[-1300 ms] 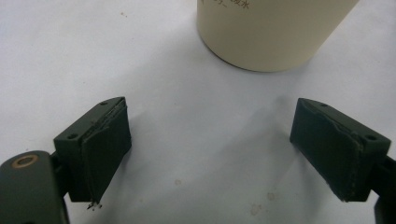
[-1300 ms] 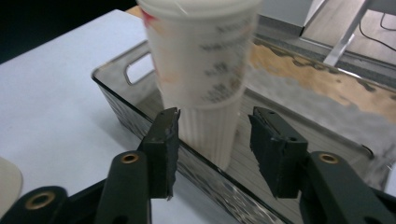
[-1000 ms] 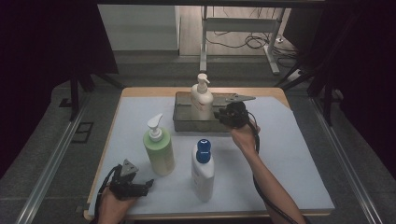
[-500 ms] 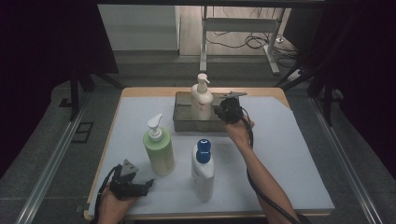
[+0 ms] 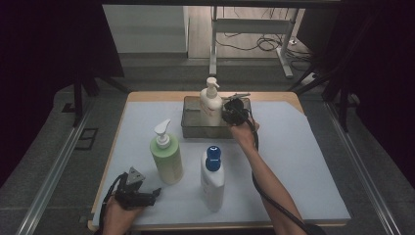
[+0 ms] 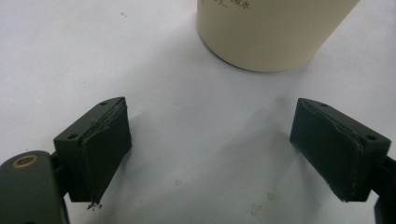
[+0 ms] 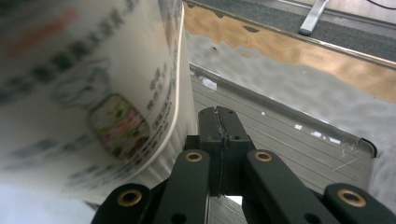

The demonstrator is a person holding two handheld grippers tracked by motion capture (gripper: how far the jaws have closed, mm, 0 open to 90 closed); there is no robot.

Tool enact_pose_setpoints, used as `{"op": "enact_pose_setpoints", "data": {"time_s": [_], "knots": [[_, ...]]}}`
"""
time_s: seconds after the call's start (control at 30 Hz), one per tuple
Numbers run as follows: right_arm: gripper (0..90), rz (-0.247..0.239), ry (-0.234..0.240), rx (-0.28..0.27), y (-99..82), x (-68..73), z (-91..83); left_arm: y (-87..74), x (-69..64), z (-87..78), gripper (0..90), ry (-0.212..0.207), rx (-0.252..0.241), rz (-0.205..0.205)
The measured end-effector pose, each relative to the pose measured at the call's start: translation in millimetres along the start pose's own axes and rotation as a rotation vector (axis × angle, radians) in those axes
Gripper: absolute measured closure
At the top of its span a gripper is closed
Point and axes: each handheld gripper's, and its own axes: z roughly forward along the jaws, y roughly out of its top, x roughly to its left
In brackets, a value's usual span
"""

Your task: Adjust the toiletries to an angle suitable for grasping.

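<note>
Now the right gripper (image 7: pixel 219 140), jaws pressed together on nothing, sits beside the cream pump bottle (image 5: pixel 210 105) standing in the metal tray (image 5: pixel 192 128); the left gripper (image 6: pixel 210 154) rests wide open.

Our two grippers: right one closed and reaching far, left one open and low.

Our right arm stretches forward across the table, the hand wrapped around the right gripper (image 5: pixel 234 111), whose jaws are pressed flat together with nothing between them, its cable trailing back along the forearm. Our left hand (image 5: pixel 119 215) sits at the near edge, holding the left gripper (image 5: pixel 147 197) level, its jaws spread wide apart and empty over the surface.
</note>
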Motion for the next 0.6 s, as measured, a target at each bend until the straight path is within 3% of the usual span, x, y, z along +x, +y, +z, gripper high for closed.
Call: {"op": "enact_pose_setpoints", "data": {"time_s": [0.6], "knots": [[89.3, -0.004, 0.000, 0.021, -0.5, 7.1, 6.8, 0.1, 0.0, 0.0, 12.0, 0.000, 0.001, 0.000]]}}
